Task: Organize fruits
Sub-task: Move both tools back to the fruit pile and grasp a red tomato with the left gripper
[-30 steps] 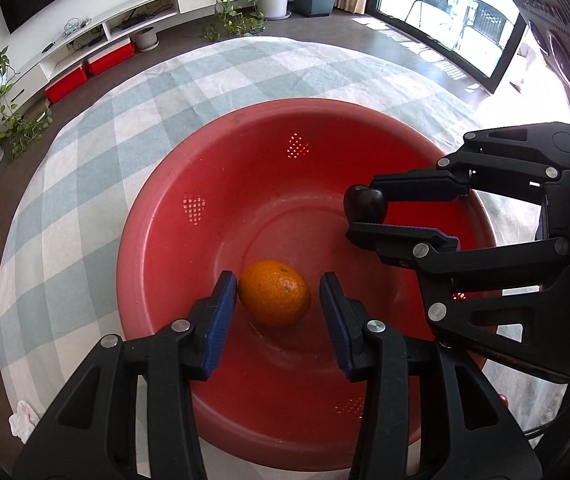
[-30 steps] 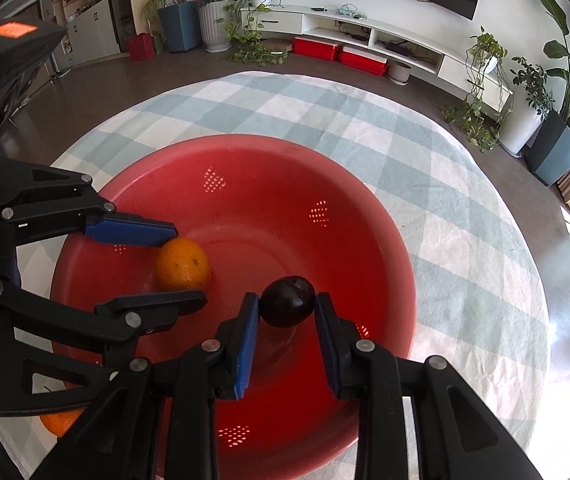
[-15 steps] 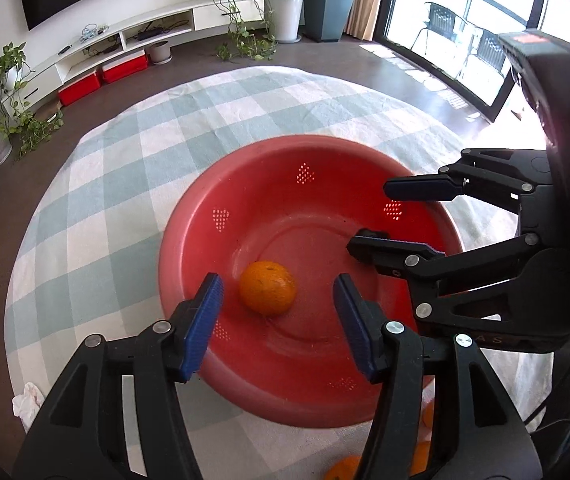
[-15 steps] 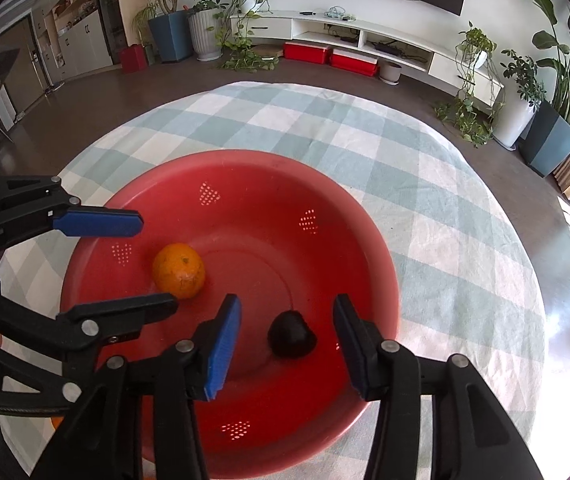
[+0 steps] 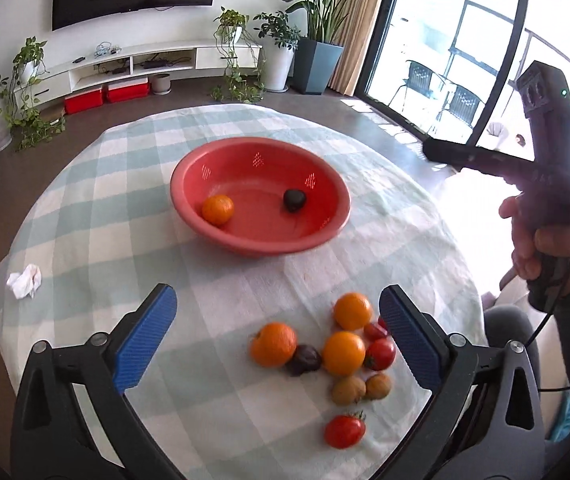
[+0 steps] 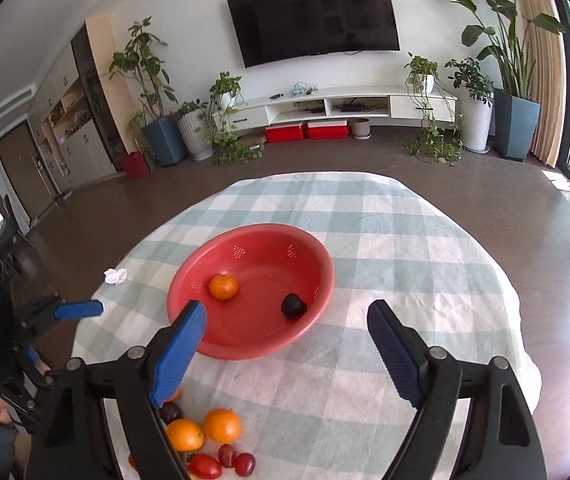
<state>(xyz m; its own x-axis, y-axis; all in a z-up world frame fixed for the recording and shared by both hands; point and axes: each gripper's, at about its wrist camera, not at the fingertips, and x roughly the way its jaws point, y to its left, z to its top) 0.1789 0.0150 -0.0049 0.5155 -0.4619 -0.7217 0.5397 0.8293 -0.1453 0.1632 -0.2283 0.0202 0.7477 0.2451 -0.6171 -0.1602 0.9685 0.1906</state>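
Table [image 5: 97, 216]: we see a loose checked cloth; a dragged finger could bunch it and roll the fruit.
Bowl [image 5: 337, 216]: holds one orange [image 5: 217, 209] and a dark plum [image 5: 294, 200]; a hard drop could bounce them out.
Fruit pile [image 5: 343, 352]: packed tight near our edge; a grab may knock neighbours off.
Left gripper [image 5: 277, 336]: jaws opening wide, empty.
Right gripper [image 6: 285, 344]: jaws opening, empty.

You see a red bowl [image 5: 259, 236] ahead of your tongs, holding one orange fruit [image 5: 217, 209] and one near-black fruit [image 5: 294, 200]. It sits on a cloth [image 5: 97, 216] checked in pale green and white. Between your left tongs' blue pads [image 5: 145, 336] lie orange citrus [image 5: 273, 344], red tomatoes [image 5: 344, 431] and tan-brown fruits [image 5: 348, 390] (a dark purple one [image 5: 304, 358] among them).
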